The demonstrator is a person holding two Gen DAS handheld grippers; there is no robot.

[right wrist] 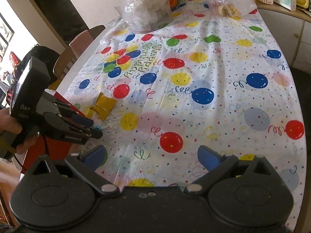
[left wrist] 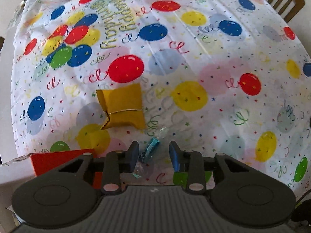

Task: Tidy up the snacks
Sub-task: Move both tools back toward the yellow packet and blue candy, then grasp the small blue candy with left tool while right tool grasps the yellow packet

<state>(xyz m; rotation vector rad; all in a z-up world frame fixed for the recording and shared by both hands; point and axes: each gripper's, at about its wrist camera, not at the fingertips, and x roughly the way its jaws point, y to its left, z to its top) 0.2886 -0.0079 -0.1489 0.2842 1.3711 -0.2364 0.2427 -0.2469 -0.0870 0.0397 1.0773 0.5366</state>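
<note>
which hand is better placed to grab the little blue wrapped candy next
Left. The left tongs point down over the blue candy, which lies between the fingers, apparently not yet pinched. The right tongs hang open over bare tablecloth, well away from the candy.

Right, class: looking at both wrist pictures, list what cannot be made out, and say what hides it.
- Small teal-wrapped candy, left wrist view: its near end lies behind the left tongs; no visible contact.
- Red cardboard box, left wrist view: contents hidden by the tongs' body.
- Clear plastic bags, right wrist view: contents too blurred.
</note>
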